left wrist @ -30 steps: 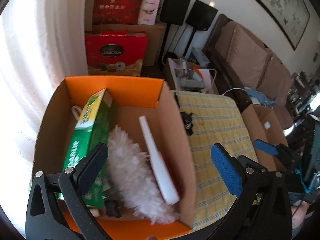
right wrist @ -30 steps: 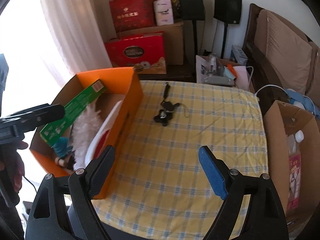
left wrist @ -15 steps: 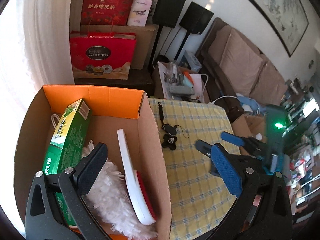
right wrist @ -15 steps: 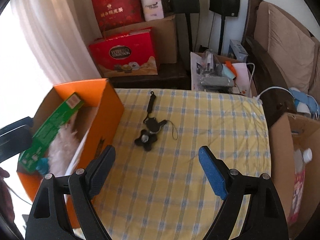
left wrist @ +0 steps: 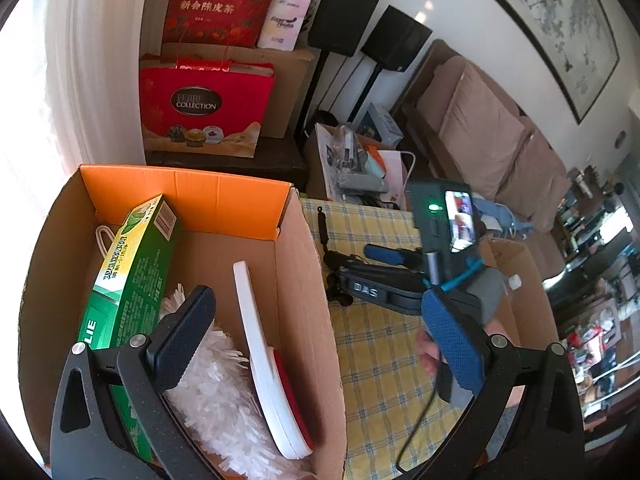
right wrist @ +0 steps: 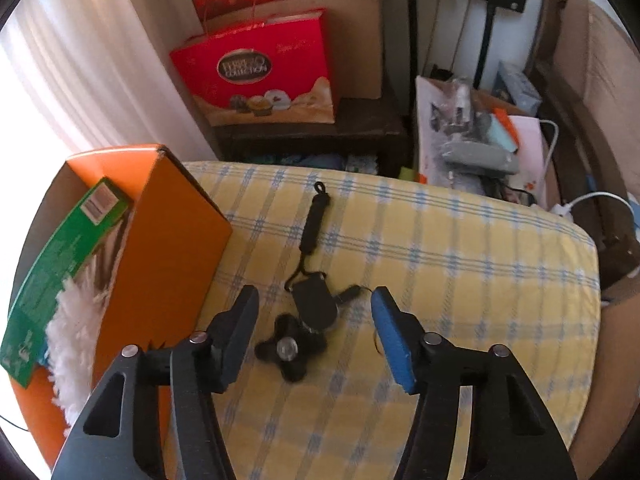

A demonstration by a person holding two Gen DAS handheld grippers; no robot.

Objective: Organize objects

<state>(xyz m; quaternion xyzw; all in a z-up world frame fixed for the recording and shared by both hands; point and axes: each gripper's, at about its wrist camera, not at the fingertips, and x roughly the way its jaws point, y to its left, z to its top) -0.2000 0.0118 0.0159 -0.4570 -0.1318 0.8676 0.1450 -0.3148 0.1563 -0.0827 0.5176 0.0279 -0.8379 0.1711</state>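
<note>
Keychain (right wrist: 308, 316) (black, strap attached) lies between right gripper (right wrist: 316, 336) jaws, just closing, seemingly untouched; left gripper (left wrist: 320, 328) gapes wide.

box (left wrist: 304, 320): corrugated card, matt brown inside, orange outside
tablecloth (right wrist: 440, 248): woven cloth, yellow check, soft matt
duster (left wrist: 216, 392): fluffy white fibre
green carton (left wrist: 132, 268): printed card, slight sheen
black keyring (right wrist: 314, 308): matt plastic, cord strap
gripper pads (right wrist: 390, 338): textured rubbery blue
</note>
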